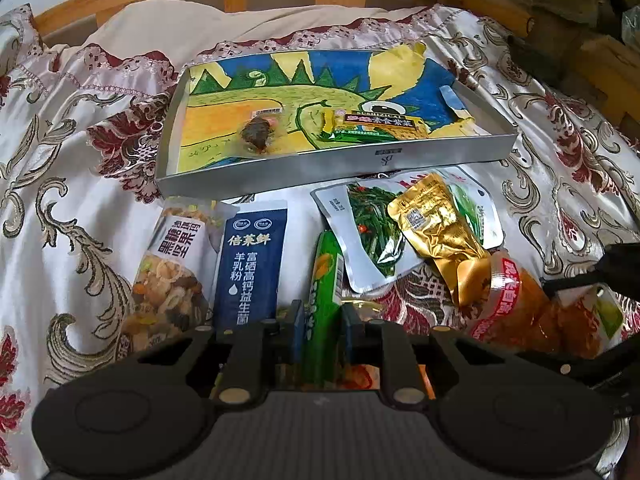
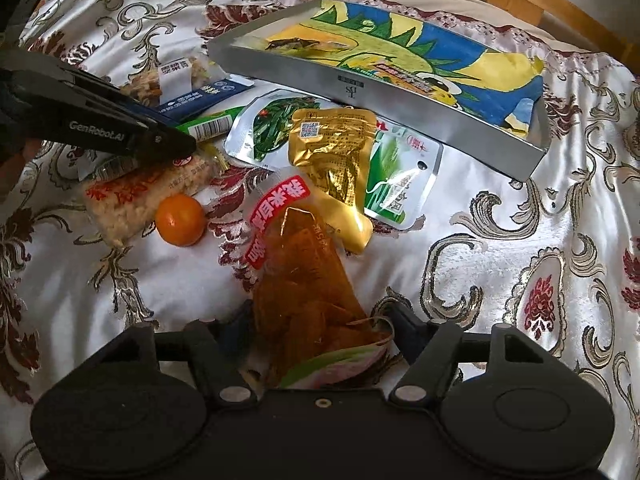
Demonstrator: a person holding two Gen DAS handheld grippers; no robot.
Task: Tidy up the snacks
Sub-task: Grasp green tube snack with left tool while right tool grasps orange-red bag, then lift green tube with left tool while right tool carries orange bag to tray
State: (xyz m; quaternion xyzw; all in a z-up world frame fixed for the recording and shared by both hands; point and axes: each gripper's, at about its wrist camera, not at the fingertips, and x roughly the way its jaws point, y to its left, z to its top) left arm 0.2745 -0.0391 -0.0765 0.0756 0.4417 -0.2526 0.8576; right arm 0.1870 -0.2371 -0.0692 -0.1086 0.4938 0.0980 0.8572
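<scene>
Lying on a flowered bedspread [image 1: 80, 160], the snacks sit just near of a silver tray [image 1: 336, 162]. At the far left are a nut mix pack [image 1: 172, 272] and a navy milk powder sachet [image 1: 250, 264]. The left gripper [image 1: 322, 316] is closed tight on a green snack stick [image 1: 326, 296]. To the right lie a seaweed pouch [image 1: 370, 232] and a gold pouch [image 1: 434, 228]. The right gripper [image 2: 316, 324] is half wide, with an orange snack bag [image 2: 304, 272] between its fingers; I cannot tell if they press it. A small orange [image 2: 180, 220] lies left of this bag.
</scene>
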